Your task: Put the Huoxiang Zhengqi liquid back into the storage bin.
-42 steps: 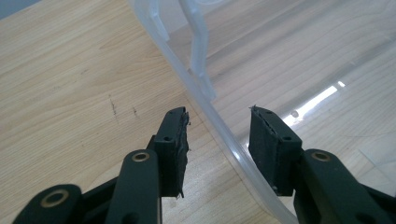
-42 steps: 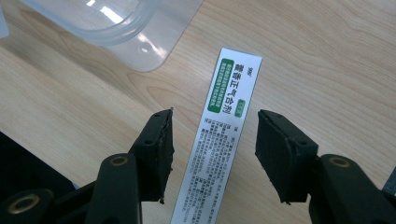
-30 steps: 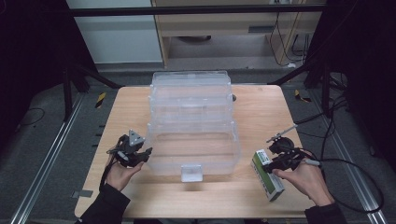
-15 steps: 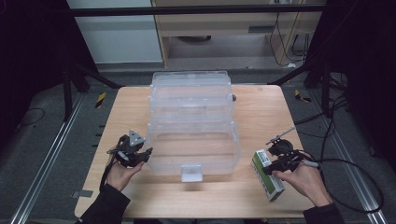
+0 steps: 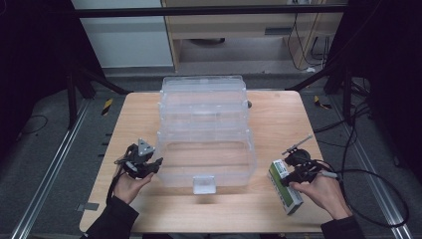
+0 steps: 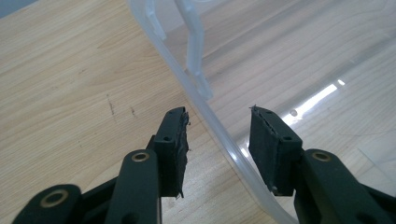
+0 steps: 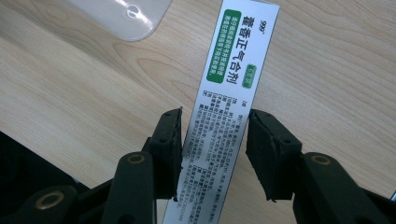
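A white and green medicine box (image 5: 285, 186) is seen lying flat on the wooden table (image 5: 278, 119) in the lower right of the high view, just beside the right wall of a clear plastic storage box (image 5: 205, 137). In the right gripper view the medicine box (image 7: 224, 98) stands between the two black jaws of the right gripper (image 7: 214, 140); these jaws have just been closing around it, and a narrow gap is left on each side, so it is not yet pressed. In the lower left of the high view, the left gripper (image 5: 144, 167) is held at the left wall of the storage box. Its jaws are about half open and are placed on both sides of the clear rim (image 6: 205, 112), without gripping it.
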`<state>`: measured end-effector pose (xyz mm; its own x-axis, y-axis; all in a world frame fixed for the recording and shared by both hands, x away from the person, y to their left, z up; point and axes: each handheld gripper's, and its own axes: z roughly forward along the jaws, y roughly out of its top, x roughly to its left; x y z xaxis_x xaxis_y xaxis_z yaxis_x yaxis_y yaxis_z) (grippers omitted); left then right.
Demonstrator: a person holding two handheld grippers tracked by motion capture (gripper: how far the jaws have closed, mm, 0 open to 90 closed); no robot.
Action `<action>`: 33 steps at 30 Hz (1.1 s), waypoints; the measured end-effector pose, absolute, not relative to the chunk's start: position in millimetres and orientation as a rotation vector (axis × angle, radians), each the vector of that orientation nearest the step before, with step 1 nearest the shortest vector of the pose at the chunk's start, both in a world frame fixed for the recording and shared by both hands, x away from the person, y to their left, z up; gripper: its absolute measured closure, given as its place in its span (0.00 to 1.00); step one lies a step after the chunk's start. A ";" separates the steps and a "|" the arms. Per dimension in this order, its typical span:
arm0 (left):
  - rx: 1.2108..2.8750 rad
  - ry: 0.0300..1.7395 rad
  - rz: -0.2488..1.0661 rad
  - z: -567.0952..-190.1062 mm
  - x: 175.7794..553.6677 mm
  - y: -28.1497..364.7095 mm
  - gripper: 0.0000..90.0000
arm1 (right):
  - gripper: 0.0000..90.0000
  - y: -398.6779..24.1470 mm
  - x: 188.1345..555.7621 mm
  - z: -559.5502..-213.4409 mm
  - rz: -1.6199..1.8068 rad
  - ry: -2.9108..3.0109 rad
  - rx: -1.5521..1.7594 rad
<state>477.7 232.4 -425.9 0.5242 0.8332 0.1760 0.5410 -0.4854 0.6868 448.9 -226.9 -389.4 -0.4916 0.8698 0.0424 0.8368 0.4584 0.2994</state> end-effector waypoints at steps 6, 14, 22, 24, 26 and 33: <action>2.200 1.112 0.676 -425.9 477.7 232.3 0.62 | 0.62 -224.2 450.5 -391.8 0.394 2.586 1.525; 2.200 1.110 0.674 -426.2 477.8 232.3 0.62 | 0.63 -223.3 451.7 -392.8 0.379 2.585 1.539; 2.202 1.110 0.672 -426.6 477.9 231.8 0.62 | 0.69 -226.1 451.8 -391.6 0.364 2.579 1.539; 2.202 1.110 0.672 -426.7 477.9 231.7 0.62 | 0.69 -226.5 451.9 -391.5 0.361 2.579 1.540; 2.202 1.110 0.672 -426.7 477.9 231.7 0.61 | 0.69 -226.5 452.1 -391.5 0.357 2.583 1.534; 2.203 1.110 0.672 -426.6 477.8 231.7 0.61 | 0.69 -225.6 453.1 -391.4 0.346 2.588 1.538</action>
<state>477.8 231.7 -426.6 0.5275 0.8311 0.1758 0.5407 -0.4881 0.6851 453.1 -225.6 -391.4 -0.4802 0.8769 0.0210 0.8516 0.4603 0.2506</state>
